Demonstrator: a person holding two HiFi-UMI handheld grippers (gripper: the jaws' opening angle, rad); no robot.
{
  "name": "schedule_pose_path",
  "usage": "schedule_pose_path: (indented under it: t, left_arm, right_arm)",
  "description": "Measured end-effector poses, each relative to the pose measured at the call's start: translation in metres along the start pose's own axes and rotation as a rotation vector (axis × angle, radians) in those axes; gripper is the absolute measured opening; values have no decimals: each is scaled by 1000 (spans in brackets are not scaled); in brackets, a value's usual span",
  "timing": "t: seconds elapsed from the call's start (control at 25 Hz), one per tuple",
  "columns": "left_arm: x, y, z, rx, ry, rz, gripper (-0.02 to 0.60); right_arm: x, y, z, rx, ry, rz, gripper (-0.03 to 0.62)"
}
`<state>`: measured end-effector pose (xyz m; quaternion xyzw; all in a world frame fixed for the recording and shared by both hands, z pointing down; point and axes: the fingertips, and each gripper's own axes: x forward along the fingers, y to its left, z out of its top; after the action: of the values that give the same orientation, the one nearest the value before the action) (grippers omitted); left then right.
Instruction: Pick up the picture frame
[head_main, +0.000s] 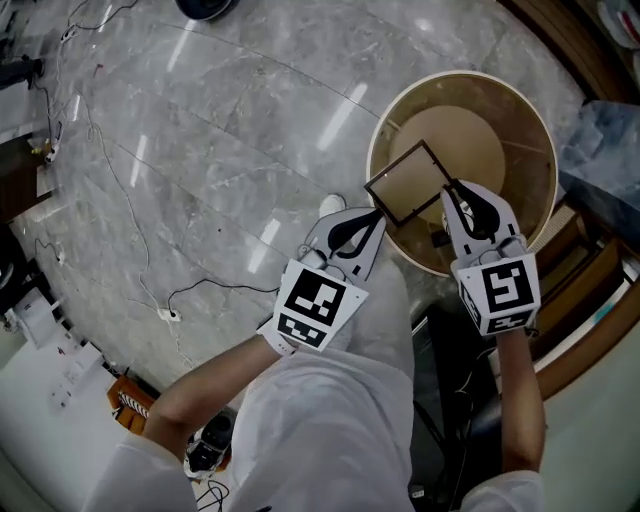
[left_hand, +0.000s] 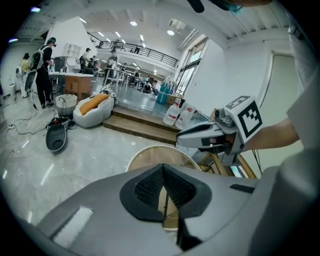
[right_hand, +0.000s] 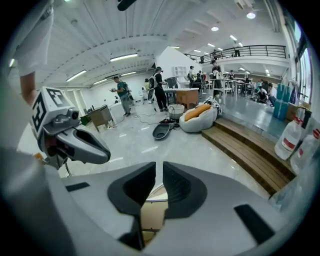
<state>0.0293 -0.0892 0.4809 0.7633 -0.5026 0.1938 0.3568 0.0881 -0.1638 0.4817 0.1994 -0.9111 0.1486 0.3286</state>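
The picture frame (head_main: 408, 183), thin and dark with a pale middle, hangs tilted over a round beige tub (head_main: 535, 130). My left gripper (head_main: 376, 213) is shut on the frame's left corner. My right gripper (head_main: 450, 188) is shut on its right corner. In the left gripper view the pads of my left gripper (left_hand: 164, 172) meet on the frame's thin dark edge (left_hand: 165, 207), with the tub (left_hand: 145, 155) below and the right gripper (left_hand: 200, 134) to the right. In the right gripper view the jaws of my right gripper (right_hand: 159, 172) stand a hair apart, and the left gripper (right_hand: 82, 145) shows at the left.
Cables and a white power strip (head_main: 167, 314) lie on the grey marble floor. Wooden steps (head_main: 590, 300) run along the right of the tub. A cushioned pet bed (left_hand: 92, 107), water bottles (left_hand: 175, 114) and people at desks stand further off.
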Motion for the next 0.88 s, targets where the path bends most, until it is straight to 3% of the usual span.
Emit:
schedule_pose_path:
  t: [0.24, 0.36, 0.52, 0.6, 0.88]
  left_arm:
    - [45, 23, -26, -18, 22, 51, 3]
    - [64, 36, -37, -25, 32, 70, 3]
    - [93, 55, -61, -36, 46, 93, 3]
    - [109, 63, -77, -23, 58, 107, 5]
    - [167, 78, -111, -23, 115, 96, 3]
  right_arm:
    - [45, -18, -27, -95, 69, 91, 15]
    - [69, -25, -47, -126, 121, 139, 71]
    - [100, -32, -80, -134, 171, 171, 75]
    - [115, -33, -100, -137, 214, 197, 118]
    - [157, -59, -155, -151, 322, 198, 120]
